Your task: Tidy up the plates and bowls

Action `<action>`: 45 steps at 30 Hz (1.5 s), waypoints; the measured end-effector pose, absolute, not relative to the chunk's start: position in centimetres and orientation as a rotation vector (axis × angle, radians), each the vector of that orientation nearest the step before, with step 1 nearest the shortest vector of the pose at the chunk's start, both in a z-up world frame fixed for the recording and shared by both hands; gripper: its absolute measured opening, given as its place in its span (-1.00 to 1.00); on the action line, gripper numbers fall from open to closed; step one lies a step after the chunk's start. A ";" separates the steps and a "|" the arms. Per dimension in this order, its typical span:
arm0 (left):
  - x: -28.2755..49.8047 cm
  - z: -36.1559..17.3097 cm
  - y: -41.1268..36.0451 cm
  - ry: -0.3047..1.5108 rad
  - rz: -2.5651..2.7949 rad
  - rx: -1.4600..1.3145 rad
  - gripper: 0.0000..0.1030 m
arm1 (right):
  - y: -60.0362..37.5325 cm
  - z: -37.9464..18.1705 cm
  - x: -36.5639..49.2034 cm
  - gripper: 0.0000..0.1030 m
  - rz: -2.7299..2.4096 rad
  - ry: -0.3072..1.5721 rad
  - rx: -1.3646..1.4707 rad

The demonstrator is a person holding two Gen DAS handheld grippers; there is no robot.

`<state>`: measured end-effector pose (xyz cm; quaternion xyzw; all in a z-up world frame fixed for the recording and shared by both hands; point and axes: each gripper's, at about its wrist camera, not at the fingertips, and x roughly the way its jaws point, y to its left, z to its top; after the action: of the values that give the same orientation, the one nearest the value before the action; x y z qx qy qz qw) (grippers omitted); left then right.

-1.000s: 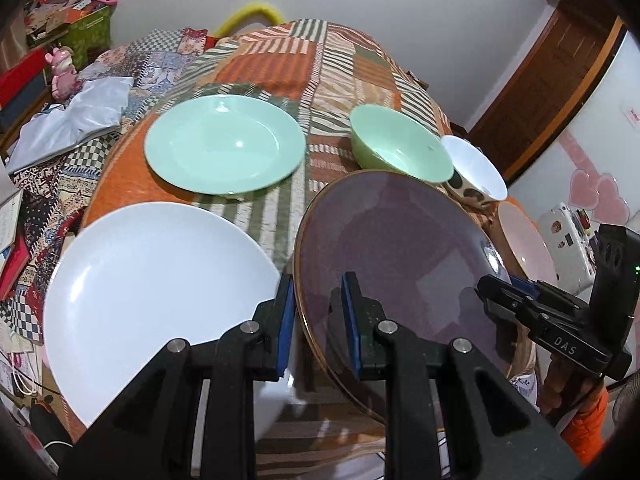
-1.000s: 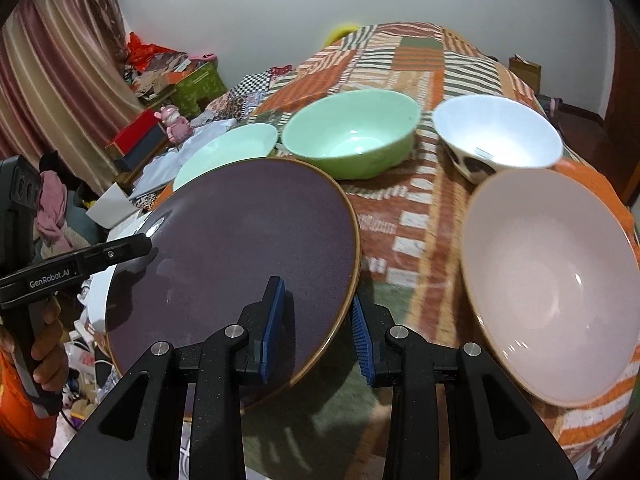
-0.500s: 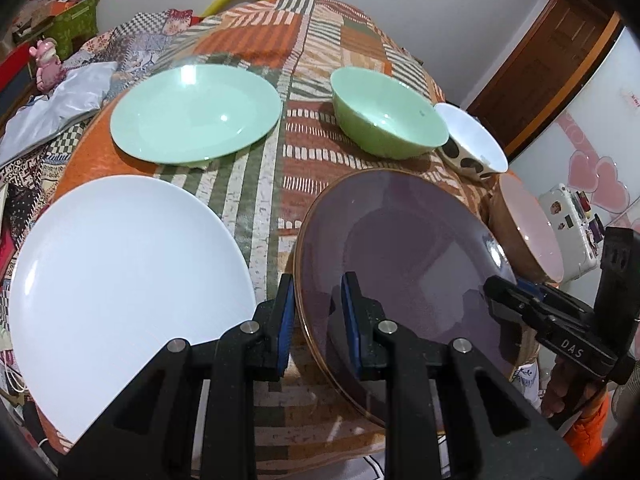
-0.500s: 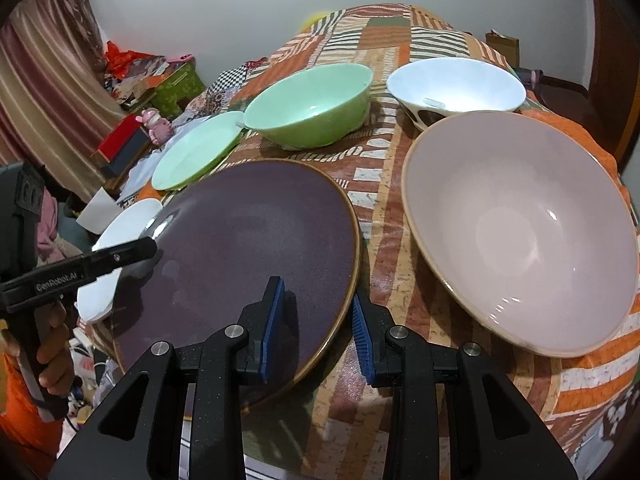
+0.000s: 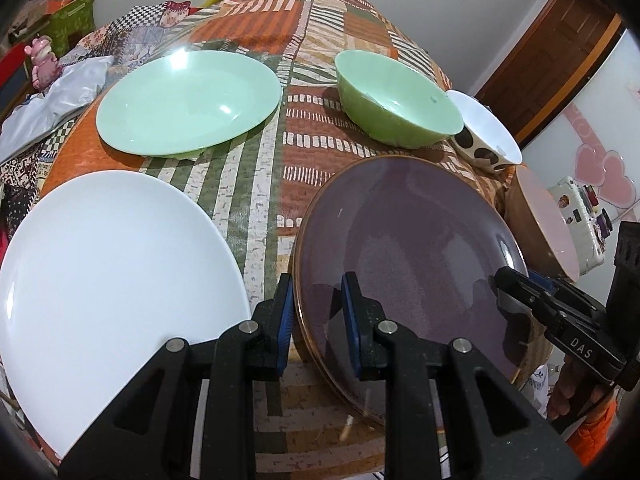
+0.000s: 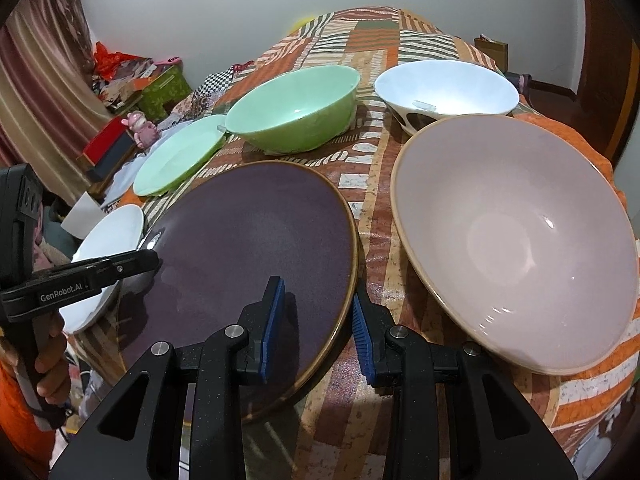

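Note:
A dark purple plate [image 5: 404,248] with a brown rim hangs low over the patchwork cloth, held from both sides. My left gripper [image 5: 316,300] is shut on its left rim. My right gripper [image 6: 318,308] is shut on its right rim [image 6: 352,264]. Whether the plate touches the cloth I cannot tell. A large white plate [image 5: 108,264] lies to its left and a big pink bowl [image 6: 512,236] to its right. Behind them stand a green plate [image 5: 188,100], a green bowl [image 6: 296,108] and a white spotted bowl [image 6: 448,88].
The table's near edge [image 6: 400,440] runs just under both grippers. Left of the table are boxes [image 6: 160,88], a pink toy [image 6: 138,126] and a curtain [image 6: 36,80]. A wooden door [image 5: 560,60] stands at the far right. A hand [image 6: 48,356] grips the left tool's handle.
Both grippers have come down and forward with the purple plate, bringing it close to the cloth between the white plate and the pink bowl. Both grips stay the same.

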<state>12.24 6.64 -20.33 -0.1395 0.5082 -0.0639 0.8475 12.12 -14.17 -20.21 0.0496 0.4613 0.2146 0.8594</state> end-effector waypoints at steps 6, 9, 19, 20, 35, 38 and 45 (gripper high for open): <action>12.2 -20.5 7.0 1.077 -0.132 -0.332 -0.57 | -14.3 -19.9 12.1 -0.42 0.452 0.973 0.107; 11.9 -20.3 7.2 1.076 -0.118 -0.336 -0.56 | -14.4 -19.5 11.7 -0.42 0.443 0.964 0.084; 9.7 -18.0 8.3 1.015 -0.073 -0.325 -0.56 | -14.6 -17.0 10.7 -0.42 0.464 0.897 0.077; 9.3 -17.6 8.5 1.001 -0.065 -0.322 -0.56 | -14.5 -16.8 10.6 -0.42 0.472 0.890 0.077; 4.5 -11.6 12.9 0.810 0.111 -0.180 0.00 | -8.1 -14.2 10.7 -0.26 0.641 0.812 0.008; 3.9 -11.5 14.4 0.810 0.154 -0.161 0.02 | -6.7 -14.2 10.7 -0.23 0.679 0.813 -0.008; 3.1 -13.0 18.9 0.870 0.240 -0.170 0.05 | -3.0 -14.7 10.9 -0.10 0.750 0.833 -0.037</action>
<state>3.05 18.90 -13.05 -0.0822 0.4199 0.1158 0.8964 10.92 -2.99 -14.68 -0.0174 0.3951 0.3558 0.8468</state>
